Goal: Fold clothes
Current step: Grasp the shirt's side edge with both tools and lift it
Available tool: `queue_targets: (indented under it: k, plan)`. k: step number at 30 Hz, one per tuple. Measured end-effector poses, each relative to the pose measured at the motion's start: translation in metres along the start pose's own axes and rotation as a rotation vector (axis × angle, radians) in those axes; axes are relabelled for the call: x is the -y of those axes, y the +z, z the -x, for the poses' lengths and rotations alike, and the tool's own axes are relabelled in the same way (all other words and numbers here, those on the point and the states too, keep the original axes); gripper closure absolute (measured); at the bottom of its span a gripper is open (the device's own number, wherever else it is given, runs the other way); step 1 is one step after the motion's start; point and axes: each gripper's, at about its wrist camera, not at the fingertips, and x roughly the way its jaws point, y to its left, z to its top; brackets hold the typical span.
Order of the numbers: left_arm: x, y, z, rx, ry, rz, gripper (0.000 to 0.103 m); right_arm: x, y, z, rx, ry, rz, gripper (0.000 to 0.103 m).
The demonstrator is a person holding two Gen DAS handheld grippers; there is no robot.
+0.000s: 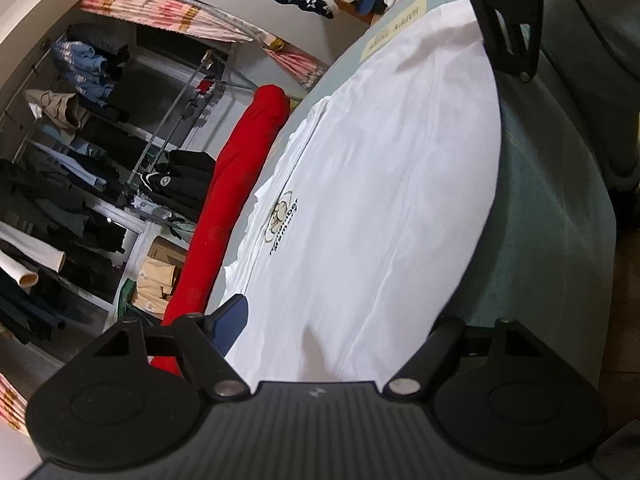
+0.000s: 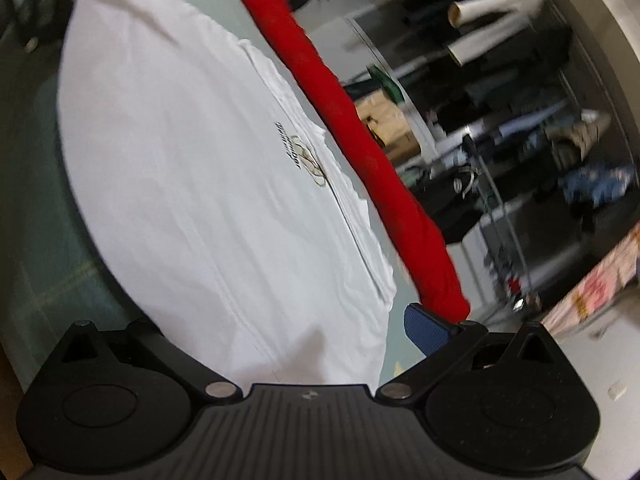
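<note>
Shirt [image 1: 380, 184] lay flat on the table [image 1: 540, 216] | bolster [image 1: 236, 200] lined the far edge | clothes rack [image 1: 80, 160] stood beyond it

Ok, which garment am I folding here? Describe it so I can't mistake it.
Find the pale green table; along its far edge lies a long red roll. Spread flat beside that roll is the white T-shirt. It is the only white piece laid out there, marked by a small round logo with dark lettering.
</note>
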Motion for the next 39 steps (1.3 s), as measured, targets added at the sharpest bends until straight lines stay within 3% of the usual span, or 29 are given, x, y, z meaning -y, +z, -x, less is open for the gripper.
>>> queue_targets:
  k: [7, 14, 18, 22, 26, 39]
  plan:
    - [-0.005, -0.004, 0.002, 0.002, 0.015, 0.018, 0.025, 0.004, 0.004, 0.001, -0.003, 0.015, 0.053, 0.0]
    - [-0.01, -0.002, -0.002, -0.018, 0.041, 0.028, 0.025, -0.006, 0.006, -0.001, 0.005, -0.107, 0.174, 0.0]
    - [-0.013, 0.002, -0.007, -0.045, 0.062, 0.028, 0.025, 0.0, 0.009, -0.004, 0.016, -0.169, 0.143, 0.0]
    - [-0.022, 0.006, -0.01, -0.058, 0.09, 0.046, 0.025, 0.006, 0.01, -0.015, -0.013, -0.165, 0.138, 0.0]
    - [-0.036, 0.009, -0.013, -0.052, 0.134, 0.076, 0.025, 0.013, 0.014, -0.015, 0.024, -0.246, 0.135, 0.0]
    - [-0.069, 0.019, -0.059, -0.053, 0.217, 0.08, 0.025, 0.036, 0.023, -0.058, 0.044, -0.356, 0.116, 0.0]
